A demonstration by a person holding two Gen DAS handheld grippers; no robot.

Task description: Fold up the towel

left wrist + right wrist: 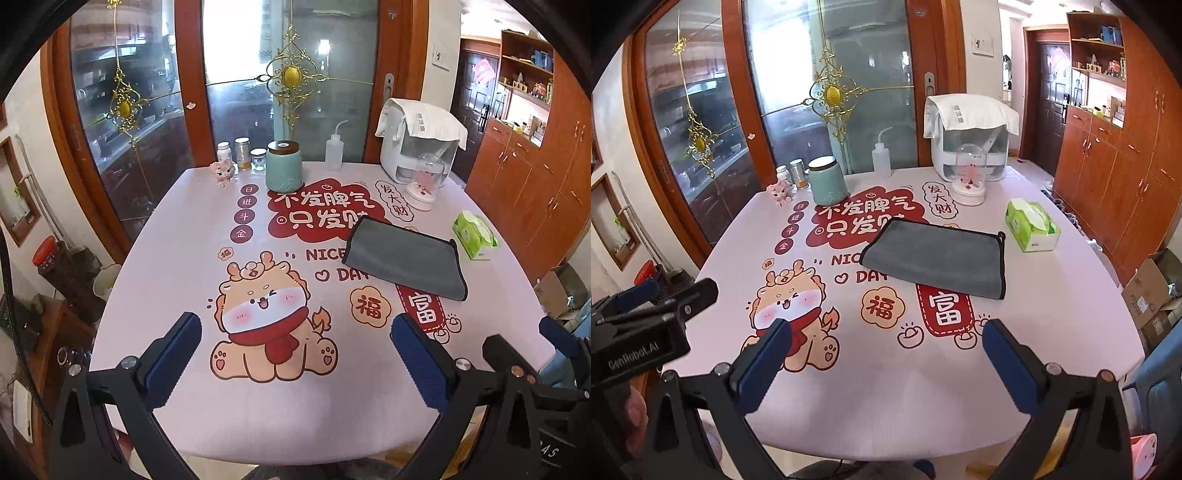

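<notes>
grey towel [936,260] with dark trim, folded flat, lying on the pink table's right half

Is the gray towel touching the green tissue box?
Apart. The right wrist view shows bare tablecloth between the gray towel and the green tissue box.

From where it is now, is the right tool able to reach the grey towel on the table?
Probably yes. The right tool is open and empty, and only bare printed tablecloth lies between it and the grey towel. The tissue box stands off to the side.
</notes>
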